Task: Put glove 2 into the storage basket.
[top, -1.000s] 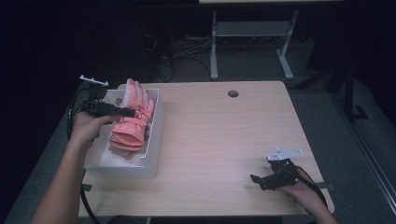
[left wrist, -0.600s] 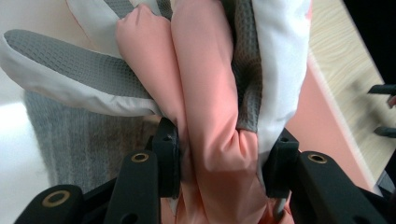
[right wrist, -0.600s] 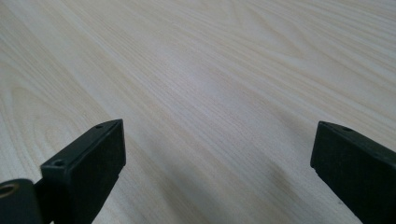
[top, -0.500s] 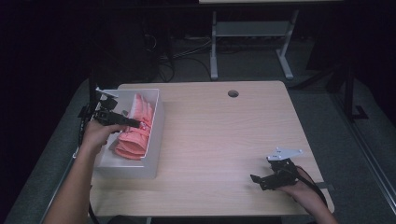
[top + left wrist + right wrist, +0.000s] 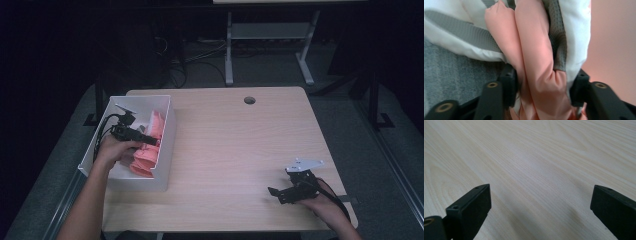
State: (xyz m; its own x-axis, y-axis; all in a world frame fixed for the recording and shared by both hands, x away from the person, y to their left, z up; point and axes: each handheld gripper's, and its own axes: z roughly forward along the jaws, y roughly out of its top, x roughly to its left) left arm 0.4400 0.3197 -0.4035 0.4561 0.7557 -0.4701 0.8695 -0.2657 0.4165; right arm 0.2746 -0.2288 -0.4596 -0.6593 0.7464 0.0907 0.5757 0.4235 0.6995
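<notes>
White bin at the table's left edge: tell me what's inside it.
The white plastic bin holds folded pink fabric pieces standing on edge. The left gripper reaches in, its jaws just opening around them. The bin floor beneath is covered, so anything under them can't be seen.

The pink garment (image 5: 147, 152) lies bunched in folds inside my white bin (image 5: 167, 135) at the counter's left edge, piled against the bin's right wall. Up close its smooth pink folds (image 5: 534, 50) run alongside white fabric and grey mesh strips.
</notes>
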